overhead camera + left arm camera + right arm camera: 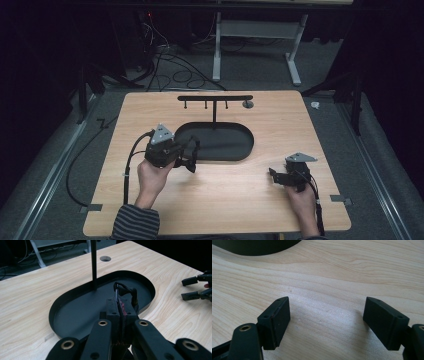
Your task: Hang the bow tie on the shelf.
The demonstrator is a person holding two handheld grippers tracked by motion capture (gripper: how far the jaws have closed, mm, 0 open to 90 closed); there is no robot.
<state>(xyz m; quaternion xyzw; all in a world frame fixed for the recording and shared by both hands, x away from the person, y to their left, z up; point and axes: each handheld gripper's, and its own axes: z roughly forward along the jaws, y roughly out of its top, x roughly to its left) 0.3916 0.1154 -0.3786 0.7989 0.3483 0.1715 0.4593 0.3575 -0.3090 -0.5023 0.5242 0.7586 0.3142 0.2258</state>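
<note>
A black oval tray (227,145) lies mid-table, and a T-shaped black stand (215,98) with small hooks rises from its far edge. My left gripper (189,161) hovers over the tray's left end, shut on a small black looped cord (194,144). In the left gripper view the jaws (119,305) are pressed together on it. The cord loop (127,291) with a bit of metal sticks out past them, above the tray (75,320), and the stand's post (94,265) is behind. My right gripper (273,175) rests low at the right, open (327,320) with bare wood between its pads.
A round cable hole (247,104) sits in the table near the stand's right end. The right gripper (185,288) shows at the right edge of the left gripper view. A corner of the tray (257,246) lies ahead of the right gripper. Cables and a desk frame stand on the floor beyond.
</note>
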